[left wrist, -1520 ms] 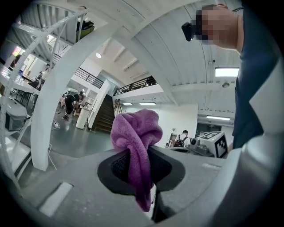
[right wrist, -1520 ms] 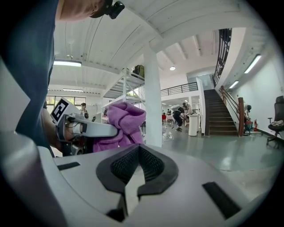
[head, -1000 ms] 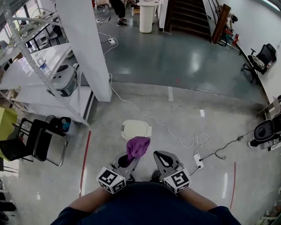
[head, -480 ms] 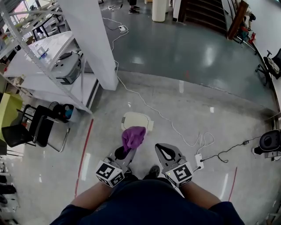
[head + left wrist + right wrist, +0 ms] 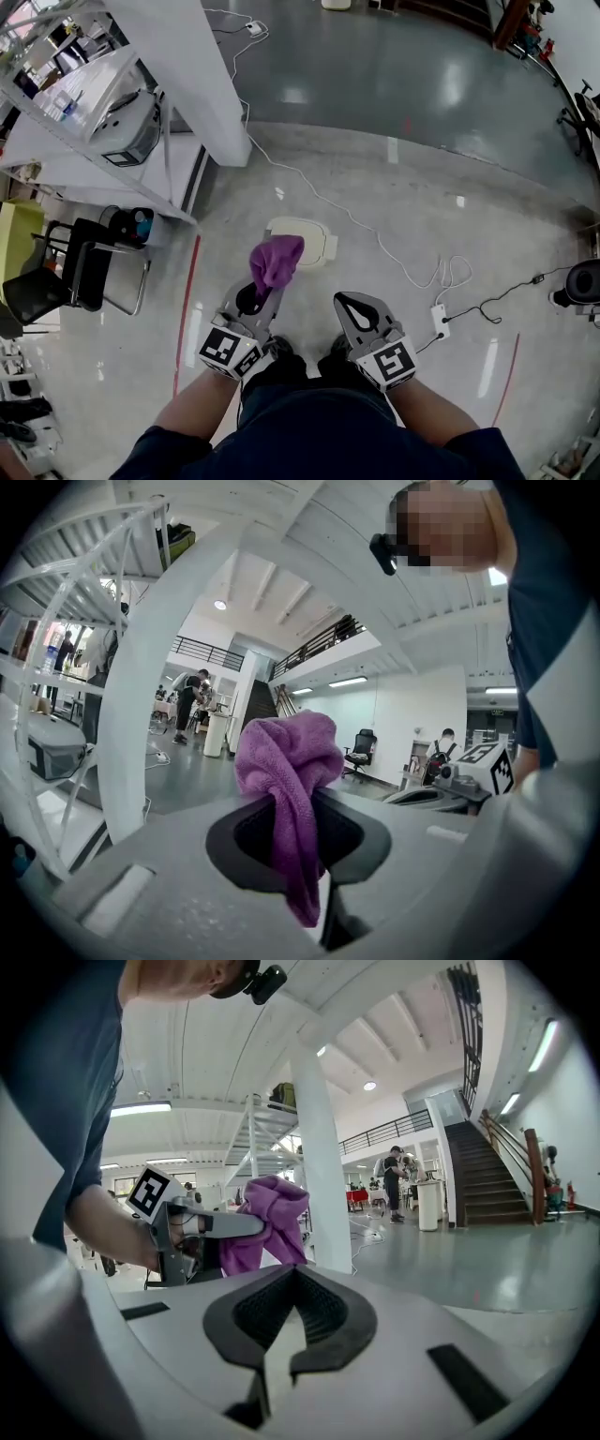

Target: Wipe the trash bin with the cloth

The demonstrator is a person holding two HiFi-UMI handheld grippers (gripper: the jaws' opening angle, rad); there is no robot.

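Observation:
A small white trash bin [image 5: 314, 242] with a closed lid stands on the floor ahead of me, partly hidden by the cloth. My left gripper [image 5: 260, 291] is shut on a purple cloth [image 5: 275, 262], which bunches above its jaws [image 5: 286, 761] and hangs down between them. From the right gripper view the cloth [image 5: 267, 1221] shows at the left gripper's tip. My right gripper [image 5: 354, 314] is held beside the left one, shut with nothing in it [image 5: 291, 1312]. Both grippers are held above the floor, short of the bin.
A white pillar [image 5: 197, 75] rises at the left behind the bin. White shelving [image 5: 84, 122] and a black chair [image 5: 66, 281] stand at the far left. A white cable [image 5: 375, 239] runs across the floor to a power strip [image 5: 439, 319] on the right.
I have moved forward: the bin has come closer. The left gripper with the cloth has risen slightly and now overlaps the bin's left part.

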